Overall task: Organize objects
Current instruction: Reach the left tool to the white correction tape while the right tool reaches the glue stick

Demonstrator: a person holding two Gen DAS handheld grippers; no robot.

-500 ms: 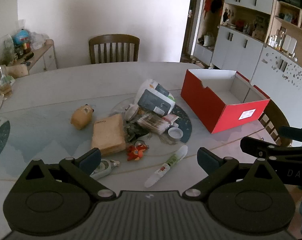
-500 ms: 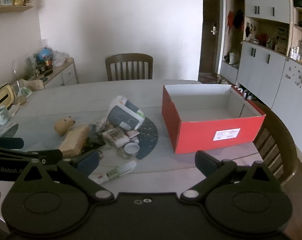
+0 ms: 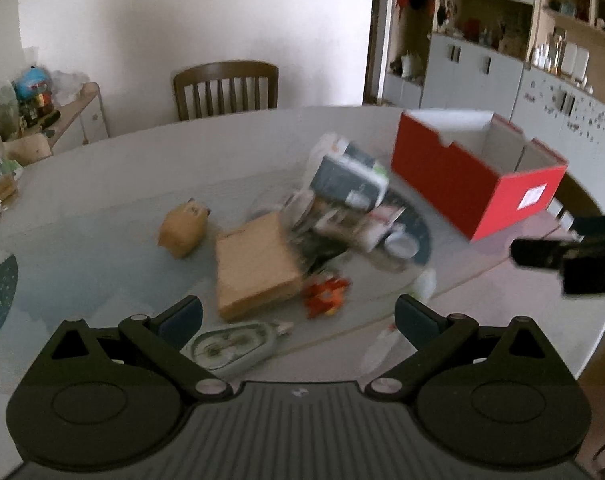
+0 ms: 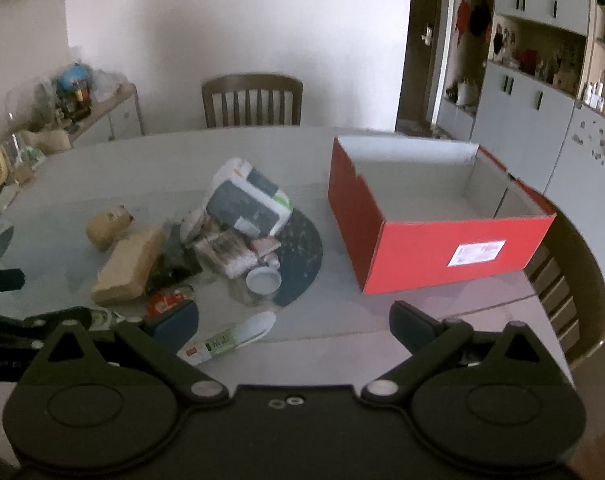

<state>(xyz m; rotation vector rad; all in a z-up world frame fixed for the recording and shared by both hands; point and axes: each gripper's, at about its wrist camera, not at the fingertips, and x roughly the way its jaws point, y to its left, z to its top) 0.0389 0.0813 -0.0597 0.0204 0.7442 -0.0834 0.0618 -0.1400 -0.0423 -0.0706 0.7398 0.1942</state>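
The left gripper (image 3: 298, 314) has its jaws spread as wide as they go and nothing between them; its 2 blue-padded fingertips (image 3: 180, 314) hang above the near edge of the table (image 3: 102, 184), tilted down toward the clutter. The right gripper (image 4: 294, 322) is the same: fully spread, empty, aimed down at the table between the heap and the box. Both look poised to choose a first item, so I judge the sorting has not begun.

Just below the left gripper lies a flat, oval, greenish pouch (image 3: 234, 346) with a glossy skin, and just beyond it a tan rectangular block (image 3: 254, 266), matte like cardboard or a kraft packet. Beside that sits a small red-orange toy (image 3: 326, 298) (too blurred to name further). A rounded tan figurine (image 3: 182, 228) stands a little apart to the left.

In the right wrist view, a slim white tube (image 4: 230, 340) with a green label lies nearest the gripper, an easy first pick to my eye. Behind it a small round white lid (image 4: 263, 280) rests on a dark speckled placemat (image 4: 302, 256), with a soft grey-and-white pack (image 4: 248, 202) leaning on crumpled wrappers.

The red cardboard box (image 4: 442, 248), open-topped with a pale, bare interior, stands to the right of the heap, well placed to receive everything.
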